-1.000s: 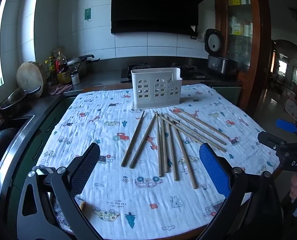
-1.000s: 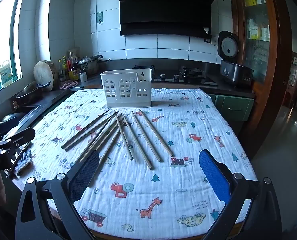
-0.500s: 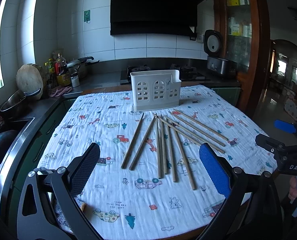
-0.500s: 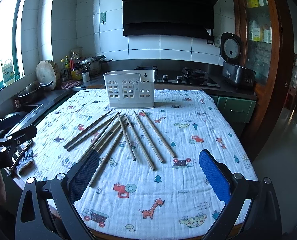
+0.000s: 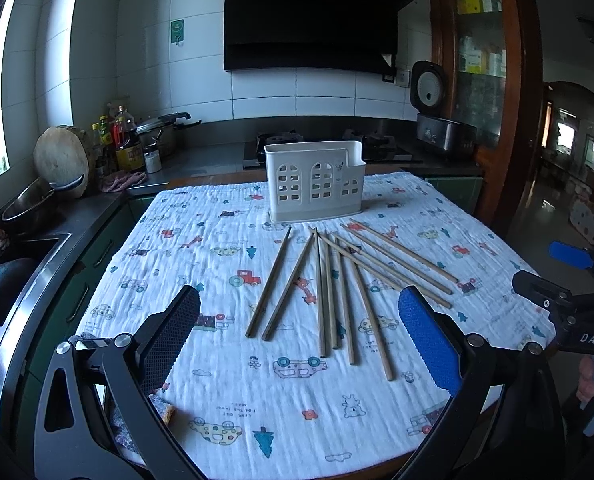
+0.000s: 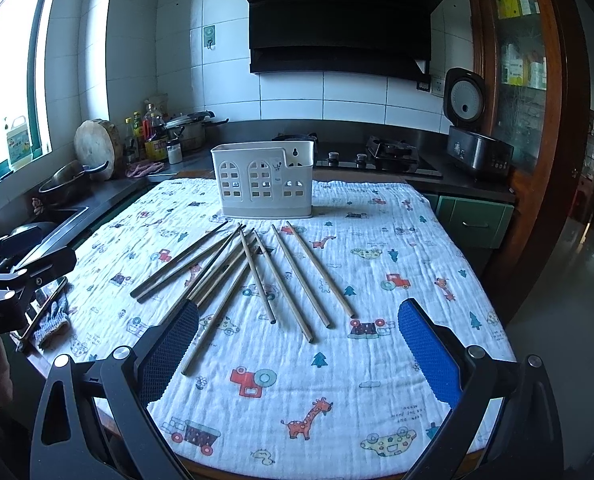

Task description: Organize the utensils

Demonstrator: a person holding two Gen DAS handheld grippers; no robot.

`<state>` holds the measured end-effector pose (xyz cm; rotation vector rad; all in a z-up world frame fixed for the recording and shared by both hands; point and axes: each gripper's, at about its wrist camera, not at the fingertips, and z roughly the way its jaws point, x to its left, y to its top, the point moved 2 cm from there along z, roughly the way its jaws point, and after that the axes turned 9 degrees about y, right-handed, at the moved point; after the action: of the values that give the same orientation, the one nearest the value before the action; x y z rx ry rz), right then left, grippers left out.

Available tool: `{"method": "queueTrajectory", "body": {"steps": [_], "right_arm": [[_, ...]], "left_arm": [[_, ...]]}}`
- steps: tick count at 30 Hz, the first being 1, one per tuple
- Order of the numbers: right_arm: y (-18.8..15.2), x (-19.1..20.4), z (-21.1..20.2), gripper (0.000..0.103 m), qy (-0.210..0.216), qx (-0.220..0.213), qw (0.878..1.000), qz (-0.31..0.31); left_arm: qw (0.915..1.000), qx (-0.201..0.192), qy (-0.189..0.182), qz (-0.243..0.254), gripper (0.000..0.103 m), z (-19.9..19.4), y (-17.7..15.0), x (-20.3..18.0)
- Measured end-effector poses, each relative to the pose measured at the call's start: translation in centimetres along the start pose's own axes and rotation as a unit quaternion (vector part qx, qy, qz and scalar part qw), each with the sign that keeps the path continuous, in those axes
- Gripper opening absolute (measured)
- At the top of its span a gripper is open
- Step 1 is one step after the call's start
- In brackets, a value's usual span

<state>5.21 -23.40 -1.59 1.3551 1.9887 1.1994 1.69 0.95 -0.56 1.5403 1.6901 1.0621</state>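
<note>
Only legible | "DAS" on right gripper | chopsticks loose

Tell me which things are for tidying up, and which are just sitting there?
For the job:
chopsticks, loose on the cloth
white holder, no chopsticks in it

Just lying about:
rice cooker
oil bottles
chopping block
pink rag

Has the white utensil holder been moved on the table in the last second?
No. The white utensil holder still stands on the same spot of the printed cloth, just behind the chopsticks' far tips. Only the cameras shifted slightly.
</note>
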Motion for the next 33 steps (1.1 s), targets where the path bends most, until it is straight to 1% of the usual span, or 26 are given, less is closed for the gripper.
{"method": "queueTrajectory", "body": {"steps": [16, 26, 33], "right_arm": [[0.01, 0.18, 0.01, 0.097, 0.003, -0.004, 1.0, -0.003], [-0.04, 0.35, 0.04, 0.097, 0.005, -0.005, 1.0, -0.003], [0.14, 0.38, 0.34, 0.097, 0.01, -0.008, 1.0, -0.004]], "left_arm": [[1.0, 0.002, 0.001, -0.001, 0.098, 0.17, 0.2, -0.12], [1.0, -0.006, 0.002, 0.0, 0.098, -0.03, 0.23, 0.04], [1.0, -0.001, 0.0, 0.0, 0.098, 0.24, 0.22, 0.11]]}}
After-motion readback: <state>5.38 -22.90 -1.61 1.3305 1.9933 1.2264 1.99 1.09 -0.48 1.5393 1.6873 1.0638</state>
